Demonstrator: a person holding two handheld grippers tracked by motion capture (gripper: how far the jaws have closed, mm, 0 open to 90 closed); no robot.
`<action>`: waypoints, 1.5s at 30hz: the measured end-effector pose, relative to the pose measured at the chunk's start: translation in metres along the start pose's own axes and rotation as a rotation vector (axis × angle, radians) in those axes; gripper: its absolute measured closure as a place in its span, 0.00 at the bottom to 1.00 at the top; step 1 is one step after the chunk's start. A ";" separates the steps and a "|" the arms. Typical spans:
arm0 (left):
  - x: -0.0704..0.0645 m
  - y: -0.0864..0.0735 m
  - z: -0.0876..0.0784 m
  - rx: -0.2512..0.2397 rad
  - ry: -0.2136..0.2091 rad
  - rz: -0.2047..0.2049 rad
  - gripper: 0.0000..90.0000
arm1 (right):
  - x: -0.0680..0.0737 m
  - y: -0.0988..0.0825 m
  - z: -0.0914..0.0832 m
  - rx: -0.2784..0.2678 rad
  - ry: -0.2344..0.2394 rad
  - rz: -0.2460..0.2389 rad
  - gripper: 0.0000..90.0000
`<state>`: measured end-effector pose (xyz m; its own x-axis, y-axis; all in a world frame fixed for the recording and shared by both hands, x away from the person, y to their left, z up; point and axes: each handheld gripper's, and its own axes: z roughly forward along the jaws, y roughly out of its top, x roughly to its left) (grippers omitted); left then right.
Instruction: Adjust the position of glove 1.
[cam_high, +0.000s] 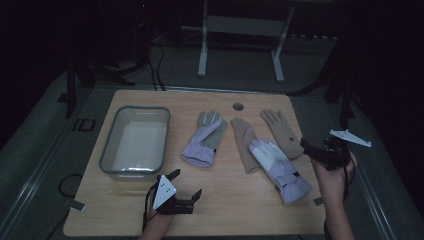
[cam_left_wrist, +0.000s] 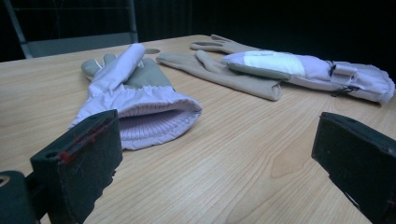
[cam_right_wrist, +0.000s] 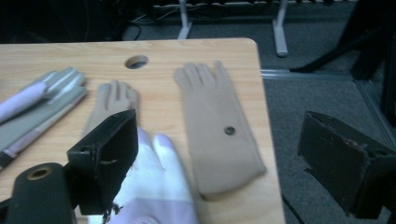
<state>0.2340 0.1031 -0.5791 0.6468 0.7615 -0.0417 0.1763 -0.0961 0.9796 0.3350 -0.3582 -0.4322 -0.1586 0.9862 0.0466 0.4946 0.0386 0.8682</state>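
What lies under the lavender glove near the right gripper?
The lavender glove lies across a beige glove, covering its cuff end; the beige fingers show beyond it. Its own cuff rests on the table.

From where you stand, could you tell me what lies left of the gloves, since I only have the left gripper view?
Observer: A clear plastic bin sits at the table's left, with nothing visible inside.
Operator: Thank you. Is the right hand-held gripper holding anything?
Observer: No, the right hand-held gripper is open, beside the far-right tan glove.
Operator: How does the lavender glove on my right lie?
Observer: That lavender glove overlaps the other tan glove.
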 end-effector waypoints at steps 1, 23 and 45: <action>0.000 0.000 0.000 0.000 0.000 0.000 0.02 | 0.003 0.003 0.001 0.001 0.010 0.002 0.13; -0.001 0.001 0.001 0.010 -0.008 0.003 0.02 | 0.097 0.065 0.028 -0.005 0.167 -0.144 0.16; -0.001 0.001 0.001 0.010 -0.016 0.002 0.02 | 0.218 0.058 0.083 0.083 0.368 -0.290 0.24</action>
<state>0.2347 0.1017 -0.5787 0.6588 0.7511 -0.0431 0.1828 -0.1042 0.9776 0.4001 -0.1279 -0.4127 -0.5855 0.8107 -0.0071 0.4492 0.3317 0.8296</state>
